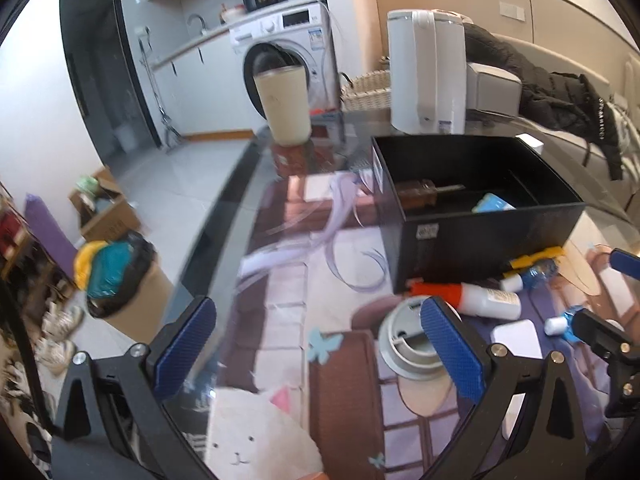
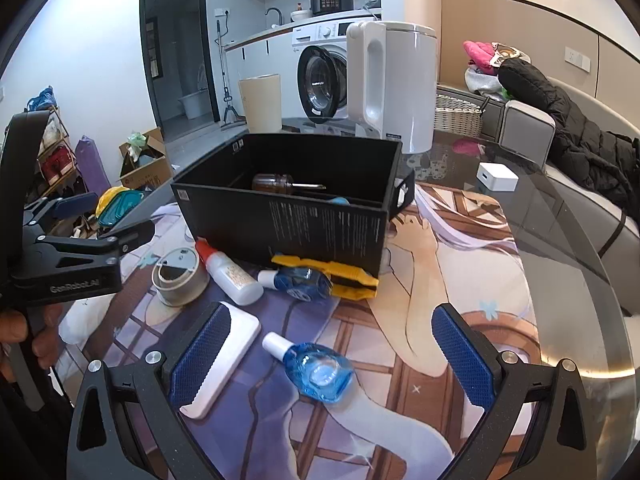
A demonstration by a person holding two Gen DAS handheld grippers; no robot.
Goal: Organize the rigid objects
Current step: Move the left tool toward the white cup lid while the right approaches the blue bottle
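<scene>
On the glass worktop (image 2: 560,240) one white kettle (image 2: 394,84) and one beige cup (image 2: 261,102) stood behind the single black box (image 2: 288,216), which held a brown-handled item (image 2: 276,182) and something pale blue. Crowded against the box's near wall lay one grey round lid (image 2: 178,276), one white bottle with a red cap (image 2: 230,274), one yellow tool (image 2: 340,276) and a blue bottle (image 2: 300,280). A second blue bottle (image 2: 316,368) lay between the open fingers of the right tool (image 2: 332,356), a white flat block (image 2: 228,356) touching its left finger, while the left tool (image 1: 316,348) gaped empty.
</scene>
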